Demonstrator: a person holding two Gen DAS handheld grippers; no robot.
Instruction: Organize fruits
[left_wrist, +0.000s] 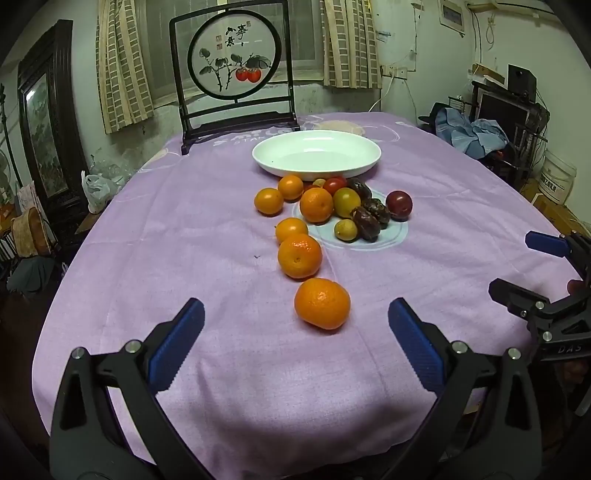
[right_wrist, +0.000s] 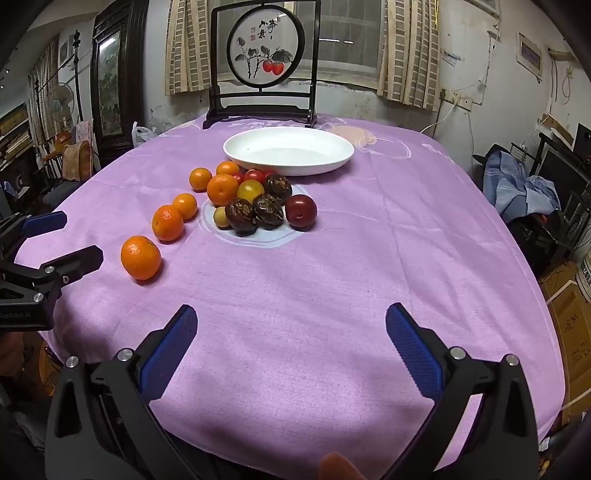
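Note:
A white oval plate stands empty at the far middle of the purple-clothed table. In front of it lies a cluster of fruit: several oranges, a red plum, dark wrinkled fruits, yellow and red small fruits. The nearest orange lies just ahead of my left gripper, which is open and empty. My right gripper is open and empty over bare cloth, right of the fruit; it shows at the right edge of the left wrist view.
A dark wooden screen with a round persimmon painting stands behind the plate. The table edges drop off left and right. Cluttered furniture, a blue cloth and boxes stand around the table.

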